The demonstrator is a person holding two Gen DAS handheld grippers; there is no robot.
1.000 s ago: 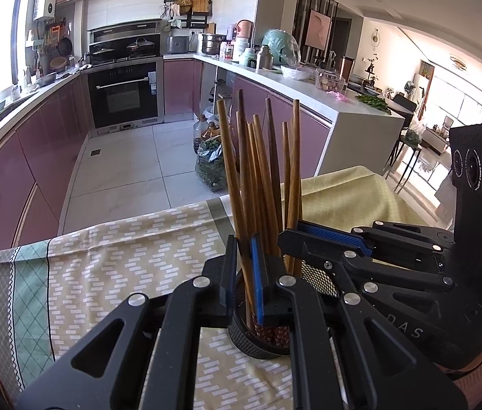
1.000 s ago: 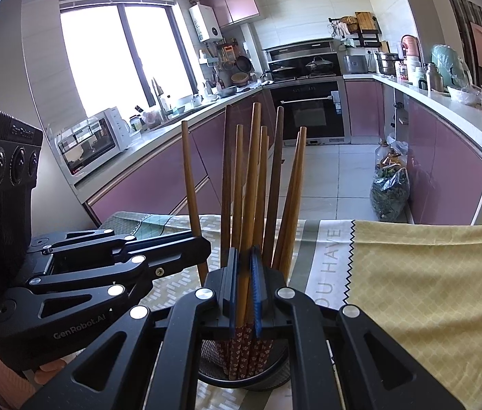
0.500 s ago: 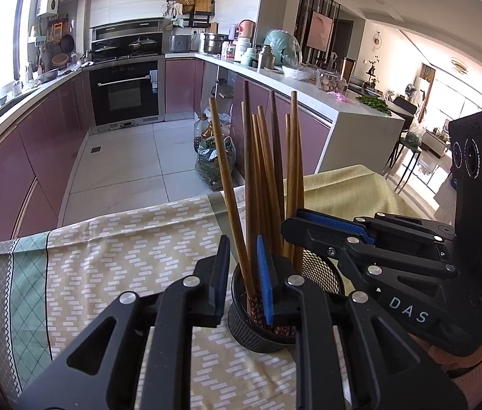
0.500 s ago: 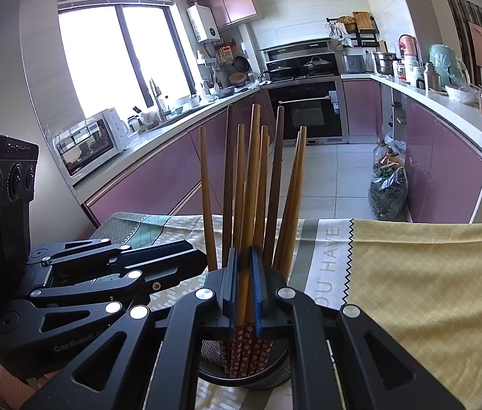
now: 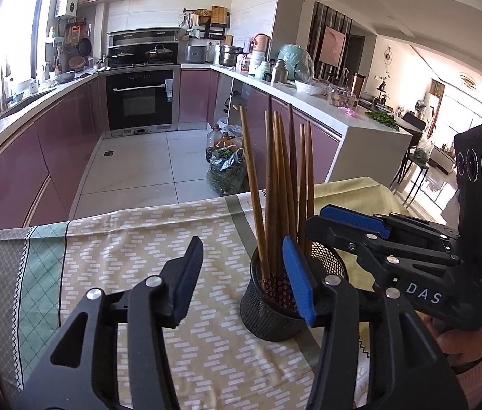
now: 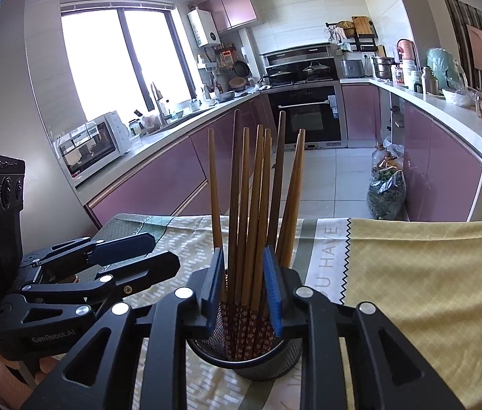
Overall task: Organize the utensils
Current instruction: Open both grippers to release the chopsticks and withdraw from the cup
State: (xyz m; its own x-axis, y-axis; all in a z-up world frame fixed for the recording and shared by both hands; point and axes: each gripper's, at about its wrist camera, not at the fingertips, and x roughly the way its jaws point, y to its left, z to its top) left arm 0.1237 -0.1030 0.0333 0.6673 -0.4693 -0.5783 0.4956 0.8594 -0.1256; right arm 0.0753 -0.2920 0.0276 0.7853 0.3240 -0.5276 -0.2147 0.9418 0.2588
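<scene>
A black mesh holder [image 5: 277, 304] stands on the table with several brown chopsticks [image 5: 277, 184] upright in it. My left gripper [image 5: 242, 273] is open and empty, just left of and nearer than the holder. My right gripper [image 6: 243, 283] is open, its blue pads either side of the chopsticks [image 6: 251, 205] just above the holder's rim [image 6: 244, 364]. The right gripper also shows in the left wrist view [image 5: 353, 225], behind the holder. The left gripper shows in the right wrist view [image 6: 138, 256], off to the left.
The table carries a patterned beige and green cloth [image 5: 138, 239] and a yellow cloth [image 6: 429, 273]. Beyond the table's far edge is the kitchen floor, with a bag of greens [image 5: 225, 174], purple cabinets and an oven.
Both grippers have opened and let go of the chopsticks. The left gripper has drawn back and to the left of the holder. The chopsticks now stand loose in the holder.
</scene>
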